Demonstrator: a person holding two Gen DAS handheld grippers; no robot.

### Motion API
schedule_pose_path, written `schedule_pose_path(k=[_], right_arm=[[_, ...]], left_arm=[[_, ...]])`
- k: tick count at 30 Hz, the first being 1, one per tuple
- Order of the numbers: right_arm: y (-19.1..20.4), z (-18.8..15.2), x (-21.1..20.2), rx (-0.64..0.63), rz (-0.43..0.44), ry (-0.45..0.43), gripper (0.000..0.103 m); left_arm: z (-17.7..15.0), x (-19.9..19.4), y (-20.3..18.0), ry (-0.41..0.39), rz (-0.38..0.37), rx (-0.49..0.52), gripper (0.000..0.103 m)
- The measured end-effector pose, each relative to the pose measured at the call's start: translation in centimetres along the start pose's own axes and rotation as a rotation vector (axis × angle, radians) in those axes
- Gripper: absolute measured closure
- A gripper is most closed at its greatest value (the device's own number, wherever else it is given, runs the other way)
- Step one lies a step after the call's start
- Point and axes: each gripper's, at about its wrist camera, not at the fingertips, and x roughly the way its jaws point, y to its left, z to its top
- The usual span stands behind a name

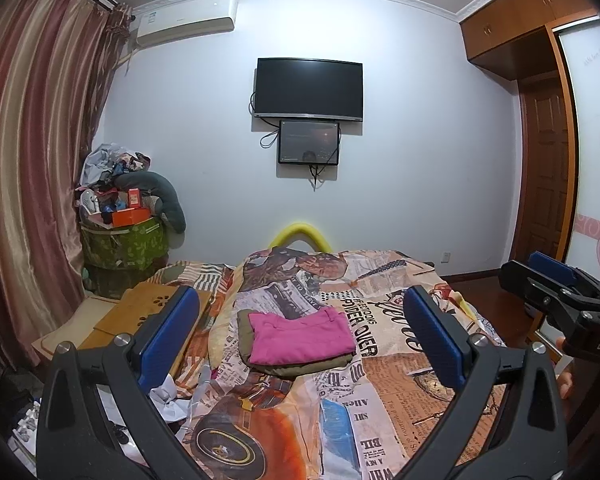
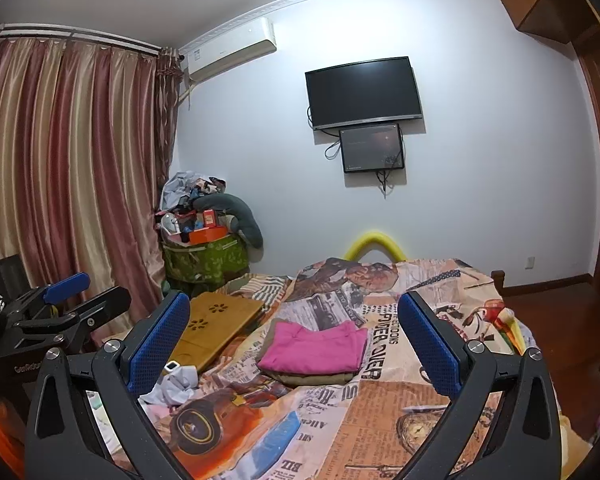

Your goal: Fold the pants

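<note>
Folded pink pants (image 1: 300, 334) lie on top of a folded olive garment (image 1: 300, 368) on the bed's newspaper-print quilt (image 1: 400, 392). The same stack shows in the right wrist view, pink pants (image 2: 316, 346) over the olive garment (image 2: 312, 379). My left gripper (image 1: 300, 336) is open and empty, held above the near part of the bed, apart from the stack. My right gripper (image 2: 296, 344) is open and empty too. It shows at the right edge of the left wrist view (image 1: 556, 280). The left gripper shows at the left edge of the right wrist view (image 2: 64, 300).
A wooden lap desk (image 2: 216, 330) lies on the bed's left side, with crumpled cloth (image 2: 176, 388) near it. A green bag (image 2: 204, 258) heaped with clutter stands by the curtain (image 2: 68, 176). A TV (image 2: 364, 92) hangs on the far wall. A wardrobe (image 1: 548, 120) stands at right.
</note>
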Motion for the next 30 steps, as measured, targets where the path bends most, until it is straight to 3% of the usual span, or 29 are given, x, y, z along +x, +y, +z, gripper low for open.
schedule_pose_path(k=[30], right_arm=[[0.11, -0.45, 0.19, 0.01, -0.005, 0.0, 0.0]], left_arm=[[-0.46, 0.8, 0.44, 0.033, -0.048, 0.002, 0.0]])
